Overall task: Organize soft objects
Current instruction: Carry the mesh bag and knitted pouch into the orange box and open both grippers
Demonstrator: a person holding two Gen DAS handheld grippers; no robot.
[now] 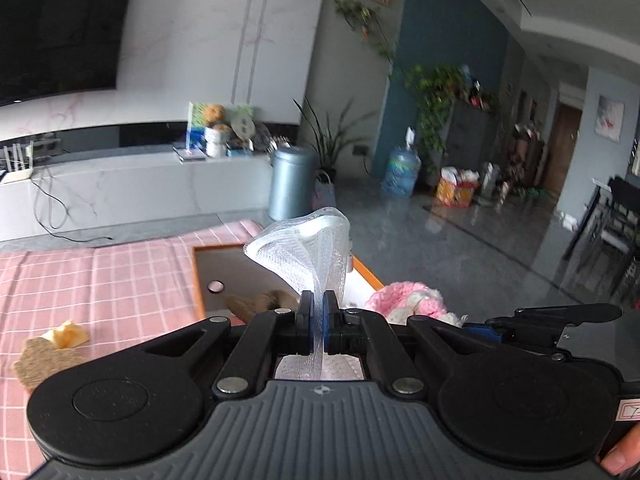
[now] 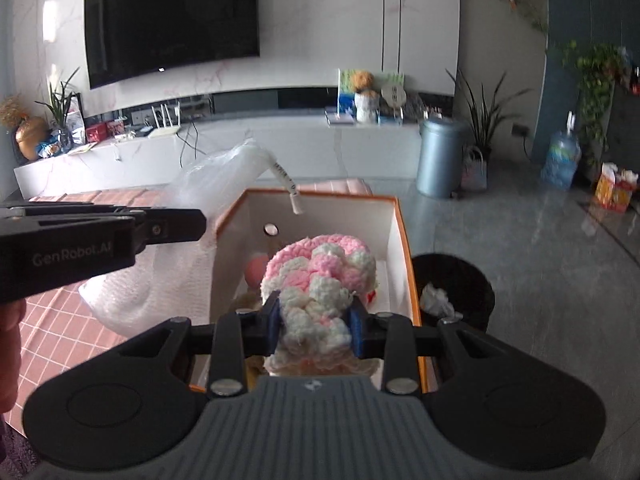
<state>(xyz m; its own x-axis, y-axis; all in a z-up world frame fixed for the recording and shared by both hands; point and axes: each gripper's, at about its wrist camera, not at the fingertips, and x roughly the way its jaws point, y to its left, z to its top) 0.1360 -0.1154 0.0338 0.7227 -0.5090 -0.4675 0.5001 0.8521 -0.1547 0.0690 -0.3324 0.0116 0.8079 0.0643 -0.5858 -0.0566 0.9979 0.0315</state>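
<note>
A: What is the right gripper [image 2: 316, 322] carrying?

B: It is clenching a pink and white yarn piece [image 2: 320, 276], pads squeezing in from both sides, over the near end of the orange-edged box [image 2: 404, 240].

A: And how is it likely handling?

B: Light and squashy, I'd judge. The jaws are biting into the lower part of it and the wool is bulging around them, so a grip through the bulk should be holding well; a loose loop might be snagging (chunky knit does that).

A: The left gripper [image 1: 318, 318]?

B: Its jaws are closed almost completely on a strip of white mesh [image 1: 304, 248], which is fanning up floppy above the fingertips. Very thin, very light, probably slippery; pinching a gathered fold, as here, looks the sensible hold.

A: What is sitting in the box?

B: A pink round thing [image 2: 256, 272] against the left wall, and something brown and furry [image 1: 260, 304] lower down. I cannot tell what else. It is standing at the far right corner of the pink checked cloth [image 1: 120, 280].

A: Anything around it?

B: Clear plastic wrap [image 2: 224, 172] is lying on the cloth just left of the box, and a black bin [image 2: 472, 280] with crumpled paper is standing on the floor to its right.
</note>
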